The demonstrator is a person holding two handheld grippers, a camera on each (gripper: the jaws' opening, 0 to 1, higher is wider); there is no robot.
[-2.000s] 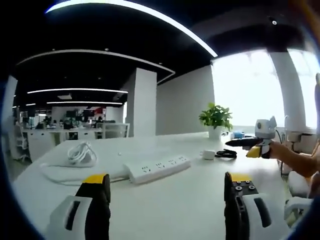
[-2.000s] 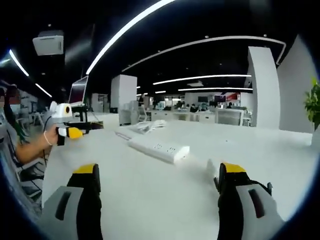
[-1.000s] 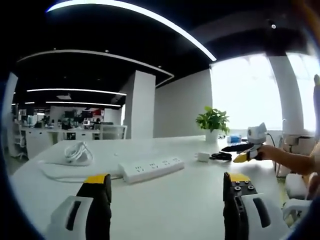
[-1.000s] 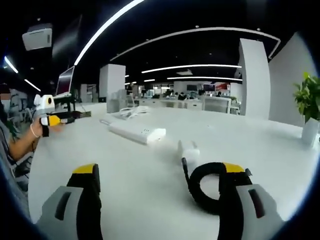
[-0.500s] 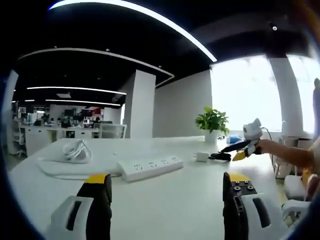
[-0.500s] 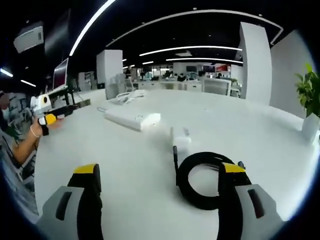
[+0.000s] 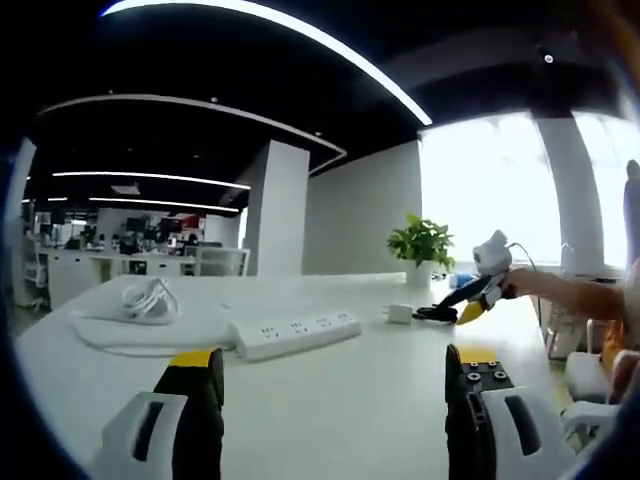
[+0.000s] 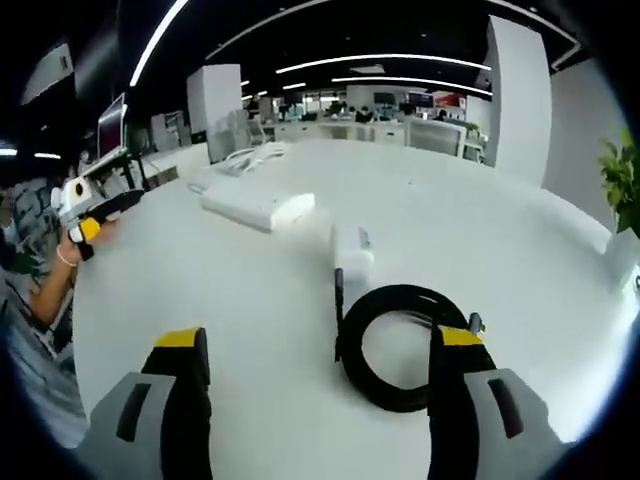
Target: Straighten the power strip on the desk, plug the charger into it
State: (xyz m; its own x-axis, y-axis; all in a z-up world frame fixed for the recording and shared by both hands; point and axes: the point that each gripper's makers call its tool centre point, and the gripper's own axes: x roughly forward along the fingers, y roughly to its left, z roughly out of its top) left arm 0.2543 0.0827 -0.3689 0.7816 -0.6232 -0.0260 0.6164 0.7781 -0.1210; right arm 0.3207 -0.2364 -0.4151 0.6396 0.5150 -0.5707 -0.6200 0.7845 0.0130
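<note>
A white power strip [image 7: 293, 333] lies aslant on the white desk [image 7: 340, 400], its white cord running left to a coiled bundle [image 7: 146, 298]. In the right gripper view the power strip [image 8: 257, 207] is further off, beyond a white charger [image 8: 351, 246] with a coiled black cable [image 8: 398, 345]. My right gripper [image 8: 318, 375] is open, its right finger at the edge of the black coil. My left gripper [image 7: 330, 385] is open over bare desk in front of the strip. From the left gripper view the right gripper [image 7: 470, 298] hovers over the charger [image 7: 401, 314].
A potted plant [image 7: 421, 247] stands at the far end of the desk; the plant [image 8: 622, 190] also shows at the right edge of the right gripper view. A person's arm [image 7: 565, 296] holds the right gripper. Office desks and a white pillar [image 8: 521, 95] lie behind.
The right gripper has come down and forward over the charger, so the black coil now lies between its fingers. The left gripper has barely moved.
</note>
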